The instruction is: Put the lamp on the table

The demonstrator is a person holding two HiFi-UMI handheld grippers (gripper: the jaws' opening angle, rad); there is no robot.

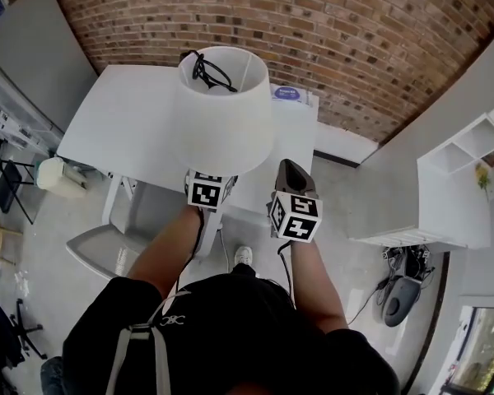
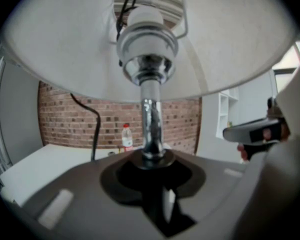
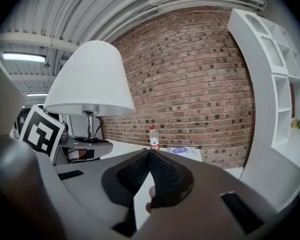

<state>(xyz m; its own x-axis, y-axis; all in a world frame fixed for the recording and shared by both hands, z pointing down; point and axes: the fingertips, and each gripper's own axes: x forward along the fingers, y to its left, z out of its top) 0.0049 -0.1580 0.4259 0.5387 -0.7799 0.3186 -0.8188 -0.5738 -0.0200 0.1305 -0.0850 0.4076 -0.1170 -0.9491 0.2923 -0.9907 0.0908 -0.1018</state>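
- Red brick wall (image 1: 329,31) backs a room with a white table (image 1: 123,122) against it and a white shelf unit (image 1: 453,192) off to the right.
- A person stands at the table's near edge with a gripper in each hand.
- The left gripper (image 2: 152,159) is clamped on the chrome stem (image 2: 151,121) of the lamp (image 1: 225,109), held upright in the air at the table's near edge, not set down.
- A black cord (image 1: 206,68) is bundled in the top of the white shade.
- The right gripper (image 3: 150,154), just beside the lamp, is empty, its jaws pressed together at the tips.
- A water bottle (image 3: 153,138) stands near the table's far edge.
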